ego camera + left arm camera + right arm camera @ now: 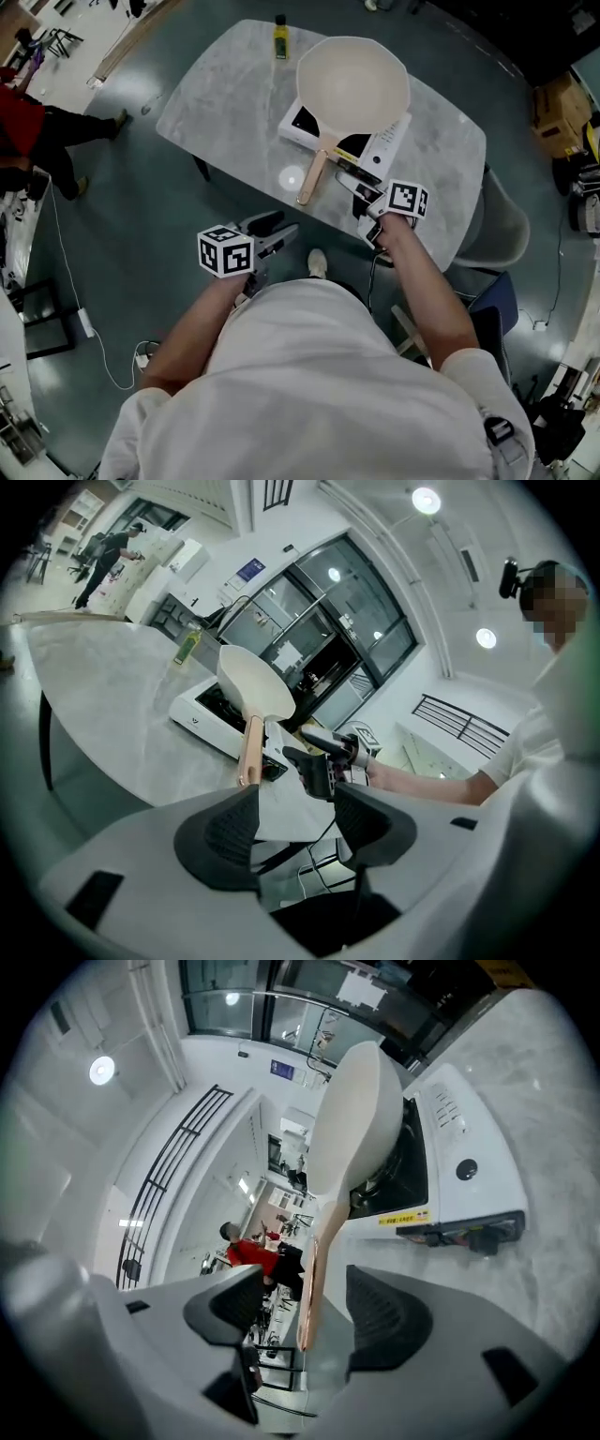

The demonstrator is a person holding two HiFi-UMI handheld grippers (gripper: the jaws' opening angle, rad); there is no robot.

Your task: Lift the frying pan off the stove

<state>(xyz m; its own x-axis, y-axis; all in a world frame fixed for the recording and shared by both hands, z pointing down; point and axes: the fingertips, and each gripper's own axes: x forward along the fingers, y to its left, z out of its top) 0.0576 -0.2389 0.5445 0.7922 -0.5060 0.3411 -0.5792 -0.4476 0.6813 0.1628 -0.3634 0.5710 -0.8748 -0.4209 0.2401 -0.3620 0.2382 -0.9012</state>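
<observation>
A cream frying pan (pixel 352 84) sits on a white portable stove (pixel 392 139) on the grey marble table (pixel 225 94). Its wooden handle (pixel 313 176) points toward the table's near edge. My right gripper (pixel 354 185) is open just right of the handle's end, level with the table edge. In the right gripper view the handle (pixel 309 1279) runs lengthwise in the gap between the jaws, and neither pad touches it. My left gripper (pixel 279 231) is open and empty, off the table, below and left of the handle. The left gripper view shows the pan (pixel 253 684) and handle (pixel 250 752) ahead.
A yellow bottle (pixel 280 37) stands at the table's far edge, behind the stove. A grey chair (pixel 506 225) is at the table's right end. A person in red (pixel 28 131) stands far left. Cables lie on the floor at the lower left (pixel 94 347).
</observation>
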